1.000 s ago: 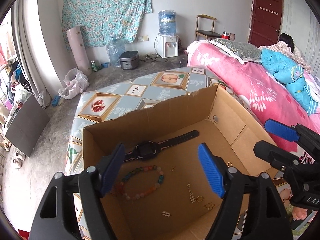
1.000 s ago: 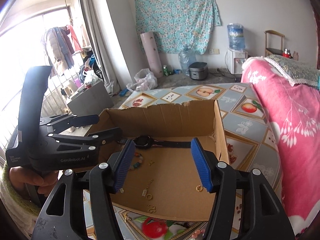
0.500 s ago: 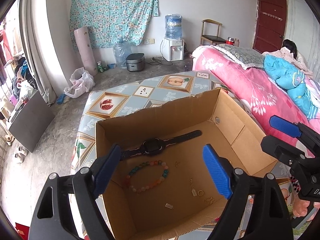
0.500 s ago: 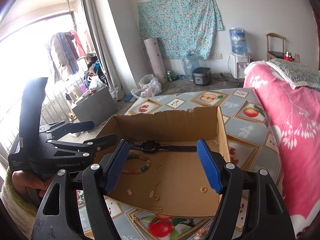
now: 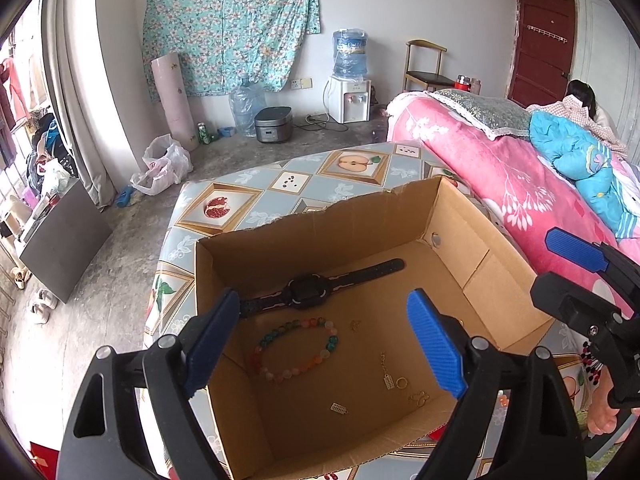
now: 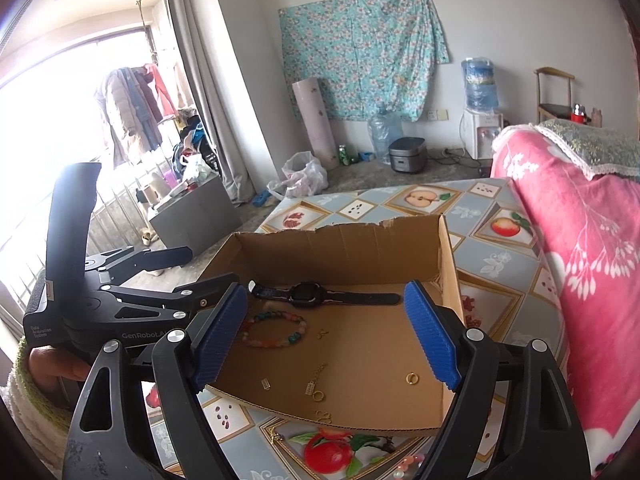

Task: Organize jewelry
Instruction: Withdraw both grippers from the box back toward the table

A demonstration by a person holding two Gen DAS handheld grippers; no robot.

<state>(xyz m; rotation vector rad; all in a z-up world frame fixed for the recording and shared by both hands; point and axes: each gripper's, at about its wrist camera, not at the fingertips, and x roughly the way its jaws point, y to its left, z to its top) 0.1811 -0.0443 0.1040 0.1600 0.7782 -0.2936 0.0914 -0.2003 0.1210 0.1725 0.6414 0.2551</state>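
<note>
My left gripper [image 5: 320, 344] and right gripper [image 6: 326, 334] spread wide, just been opening, nothing between. Bead bracelet [image 5: 296, 346] lies in cardboard box [image 5: 472, 280] beside watch [image 5: 308, 290]. Light, floppy, beads slippery; pinch across strand.

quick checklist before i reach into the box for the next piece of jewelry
1. Left gripper empty, jaws wide, just been opening: ok.
2. Right gripper empty, jaws wide, just been opening: ok.
3. Cardboard box top open, nothing blocking the way in: ok.
4. Watch lies flat along the far wall, apart from the bead bracelet: ok.
5. Small gold pieces near the front, such as the ring, lie loose and separate: ok; whether the chain touches the ring beside it: cannot tell.
6. All jewelry in the box: not ok, a few pieces lie outside by the front edge.
</note>
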